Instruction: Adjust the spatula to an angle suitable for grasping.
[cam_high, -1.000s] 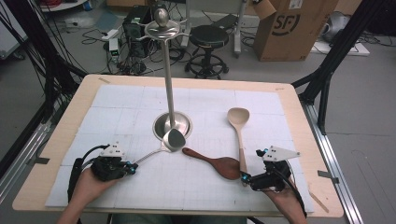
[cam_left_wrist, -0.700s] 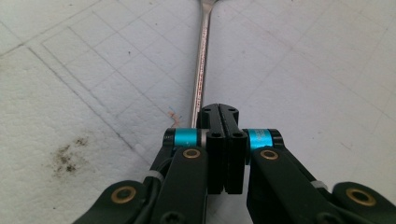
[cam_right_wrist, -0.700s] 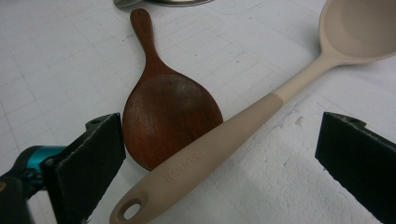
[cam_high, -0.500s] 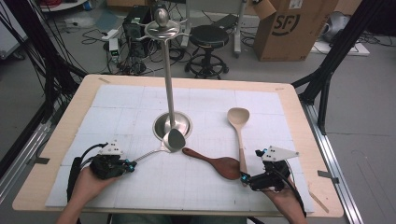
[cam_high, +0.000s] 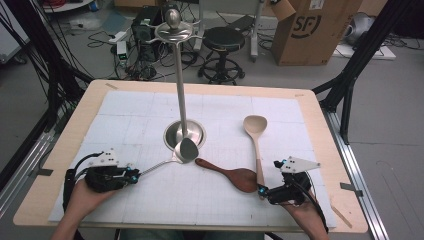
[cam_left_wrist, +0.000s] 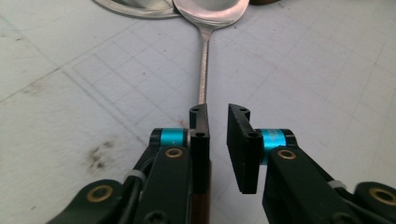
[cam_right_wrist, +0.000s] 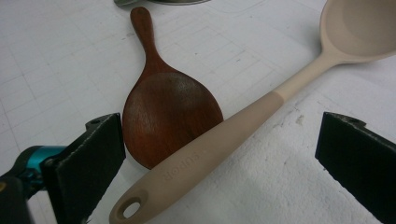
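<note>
The metal spoon (cam_high: 170, 157) lies on the surface (cam_high: 125, 115), its handle end just at the left gripper (cam_high: 134, 173), whose fingers (cam_left_wrist: 200, 140) have just been opening and stand slightly parted, off the handle. Its bowl rests against the stand's round base (cam_high: 172, 134). The right gripper (cam_high: 261, 190) sits released, fingers wide around the beige ladle (cam_high: 256, 135) handle beside the dark wooden paddle (cam_high: 232, 175).

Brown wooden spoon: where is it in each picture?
High view: brown wooden spoon lies low, right of centre.
Left gripper view: only its handle tip, top edge.
Right gripper view: left of centre, beside the beige spoon.
Shared landmark: steel stand base.
</note>
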